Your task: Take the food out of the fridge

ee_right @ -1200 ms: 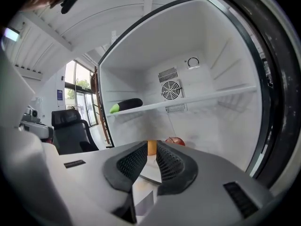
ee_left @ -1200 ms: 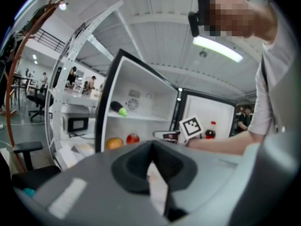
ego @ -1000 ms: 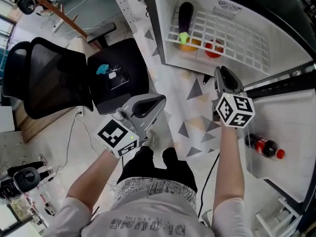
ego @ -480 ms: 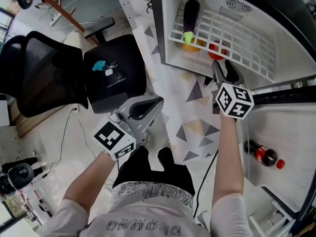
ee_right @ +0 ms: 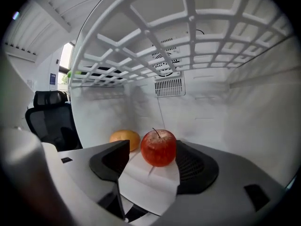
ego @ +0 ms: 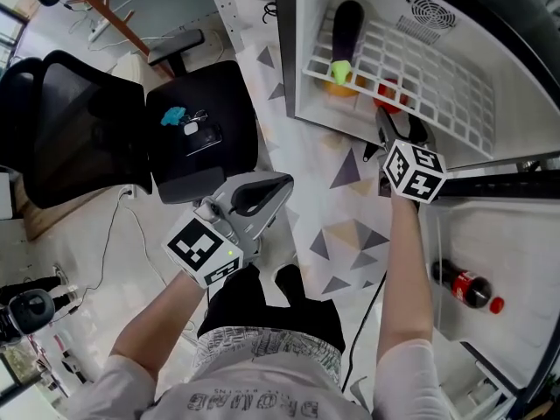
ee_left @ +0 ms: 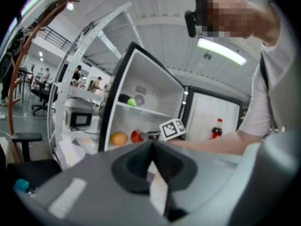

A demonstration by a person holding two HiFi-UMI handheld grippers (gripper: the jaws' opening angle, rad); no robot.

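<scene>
Inside fridge (ego: 512, 94), right tool (ego: 395, 119) around apple (ee_right: 159, 148)

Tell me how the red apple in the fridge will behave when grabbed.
Round and lying free, the apple would probably roll if nudged, maybe into the orange beside it. Its glossy skin might slip. It looks firm, so unlikely to squash.

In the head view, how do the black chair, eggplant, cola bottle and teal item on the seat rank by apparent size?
Largest: black chair
Then cola bottle and eggplant, about alike
Smallest: teal item
</scene>
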